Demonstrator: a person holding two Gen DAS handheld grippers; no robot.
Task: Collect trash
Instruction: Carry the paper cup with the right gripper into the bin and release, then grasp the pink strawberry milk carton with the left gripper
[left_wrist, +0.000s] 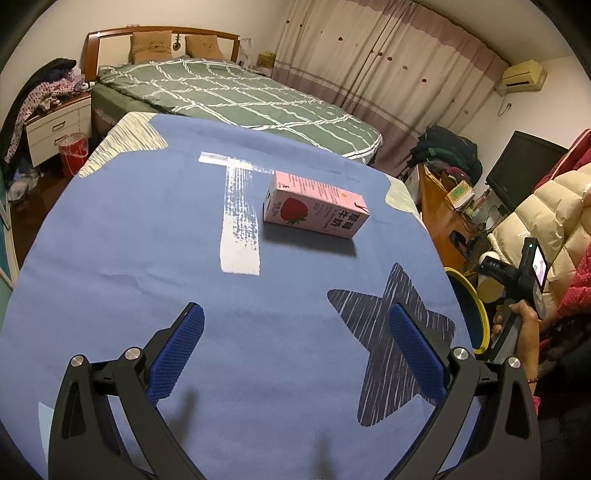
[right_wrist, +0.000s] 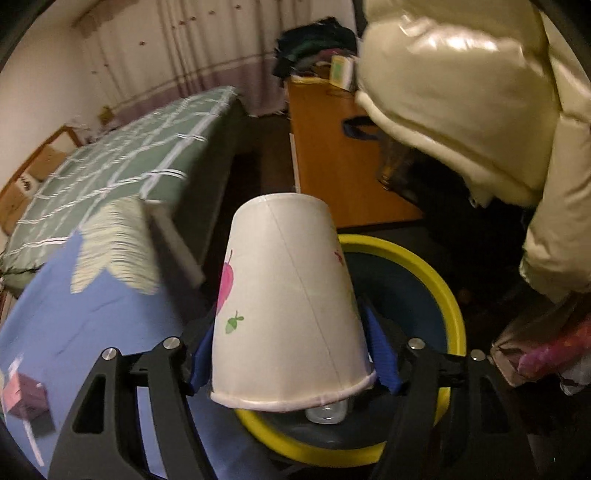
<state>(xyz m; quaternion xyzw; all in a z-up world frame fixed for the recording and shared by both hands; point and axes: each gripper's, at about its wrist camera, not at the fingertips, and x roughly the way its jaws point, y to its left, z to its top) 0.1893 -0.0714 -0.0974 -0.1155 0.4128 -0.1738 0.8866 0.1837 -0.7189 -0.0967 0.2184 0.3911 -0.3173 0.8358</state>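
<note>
Beyond my table's blue cloth (left_wrist: 147, 240) with its dark star (left_wrist: 391, 350), a bed (left_wrist: 236, 96) under a green checked cover lies at twelve o'clock, two tan pillows (left_wrist: 151, 46) propped against its wooden headboard (left_wrist: 110, 35). At ten o'clock a white nightstand (left_wrist: 55, 129) carries heaped clothes. Striped curtains (left_wrist: 369, 66) hang at one o'clock, an air conditioner (left_wrist: 522, 75) beside them. At three o'clock I see a dark monitor (left_wrist: 521, 170) and a cream puffer jacket (right_wrist: 480, 92).

Bare blue cloth (left_wrist: 147, 258) lies between left hand-held gripper (left_wrist: 295, 350) and pink carton (left_wrist: 316, 206).
</note>
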